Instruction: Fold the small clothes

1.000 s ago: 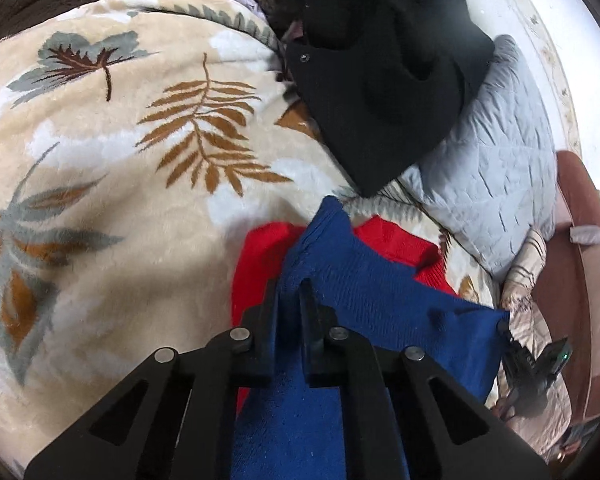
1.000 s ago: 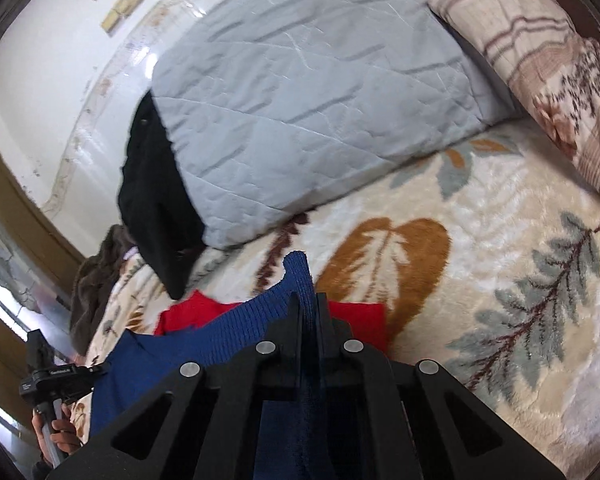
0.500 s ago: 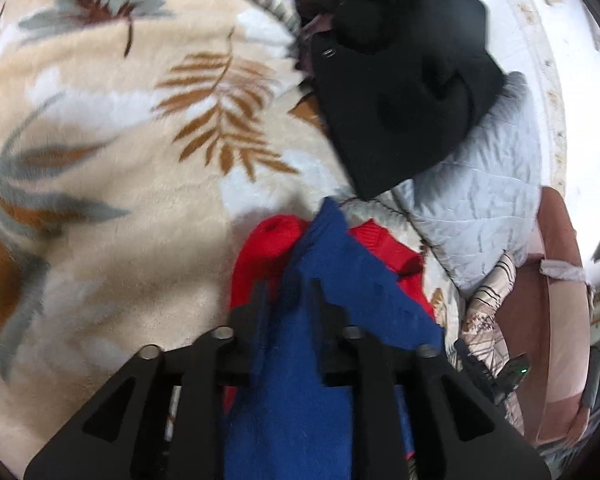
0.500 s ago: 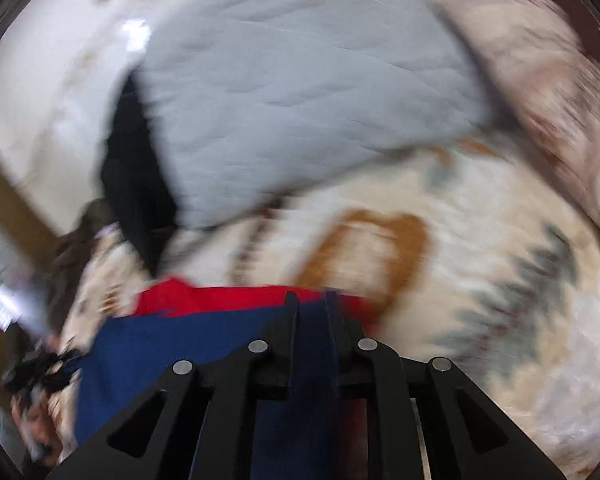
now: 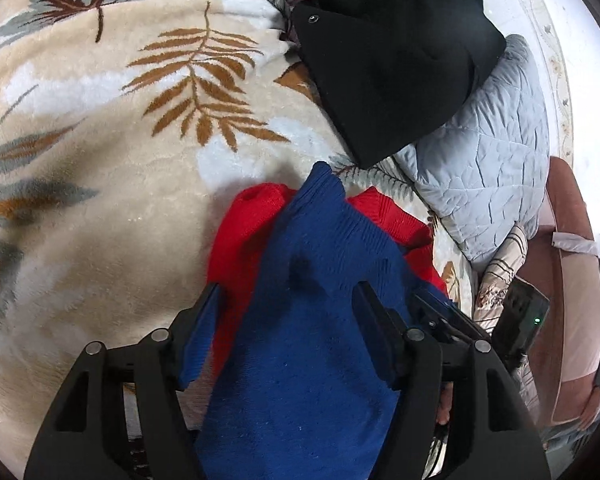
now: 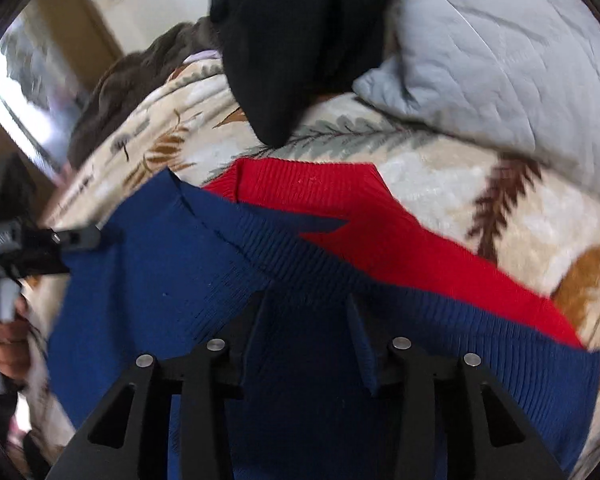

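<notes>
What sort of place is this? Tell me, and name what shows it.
Most likely a bedroom, with the work done on a bed: a plush leaf-print blanket covers the surface, a grey quilted pillow lies at its far side, and a brown padded headboard stands behind it.

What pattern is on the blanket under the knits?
Cream blanket with brown and grey-green leaf prints, clearest in the left wrist view.
</notes>
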Available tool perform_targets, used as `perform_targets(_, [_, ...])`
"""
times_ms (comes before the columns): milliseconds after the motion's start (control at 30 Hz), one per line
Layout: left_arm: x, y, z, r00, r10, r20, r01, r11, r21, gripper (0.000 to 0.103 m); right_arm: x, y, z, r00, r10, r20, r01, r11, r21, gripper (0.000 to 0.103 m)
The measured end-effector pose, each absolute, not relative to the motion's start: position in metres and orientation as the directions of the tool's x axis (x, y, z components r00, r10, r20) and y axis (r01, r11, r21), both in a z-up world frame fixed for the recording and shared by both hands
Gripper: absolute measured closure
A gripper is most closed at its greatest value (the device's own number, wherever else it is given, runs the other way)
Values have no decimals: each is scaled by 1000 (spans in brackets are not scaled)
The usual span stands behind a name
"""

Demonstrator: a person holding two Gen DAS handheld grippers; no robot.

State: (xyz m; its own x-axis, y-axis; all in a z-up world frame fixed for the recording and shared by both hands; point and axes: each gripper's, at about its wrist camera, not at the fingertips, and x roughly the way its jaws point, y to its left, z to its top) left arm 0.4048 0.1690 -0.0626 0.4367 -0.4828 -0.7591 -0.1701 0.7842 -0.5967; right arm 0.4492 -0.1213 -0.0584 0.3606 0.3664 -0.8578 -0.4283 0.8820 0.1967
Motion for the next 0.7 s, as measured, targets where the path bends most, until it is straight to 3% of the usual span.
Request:
perform_targets(33, [404,170,-63,437,-485,-758,-168,784,-598,37,445,-120,-59,363,362,-859,-440,879,184,71])
perform_targets(67, [404,170,-63,437,-486,-757,-166,783,-599,37,444,-117,-58,368,359,-858,-456,874,171,97])
perform_targets(200, [403,174,-63,438,-493,-752,-166,777,-607,37,435,-107,-53,403,307,-862,-501,863,73,100])
perform_targets(267, [402,177,-63,442,-499,-745,-168,770,-615,37,437,-116,-41,429,349,-833,-465,876,127,99])
perform_targets(367, [399,180,-62,443,-502,-743,-161,771,-616,37,450,-129,-41,398,372,-838,-398,893,208,86])
perform_targets(467, [399,180,-63,430,-510,-745,-152,773,-616,37,453,-129,-51,343,357,-869,-388,896,215,46])
perform_targets(533, [398,178,-64,419,-521,-744,-140,772,-620,37,446,-124,-54,341,348,-873,-422,887,189,46])
perform_targets(567, [399,176,-65,411,-528,-744,-134,772,-622,37,440,-120,-53,366,327,-871,-452,881,140,54])
perform_targets(600, [399,173,-66,400,-531,-747,-129,774,-620,37,437,-116,-53,369,329,-869,-475,871,128,80])
perform_targets(633, [399,171,-66,393,-527,-754,-127,781,-612,37,434,-112,-52,372,326,-869,-494,862,112,94])
perform_targets(700, [397,167,-62,399,-507,-764,-118,798,-591,37,429,-104,-47,416,281,-865,-513,858,32,99])
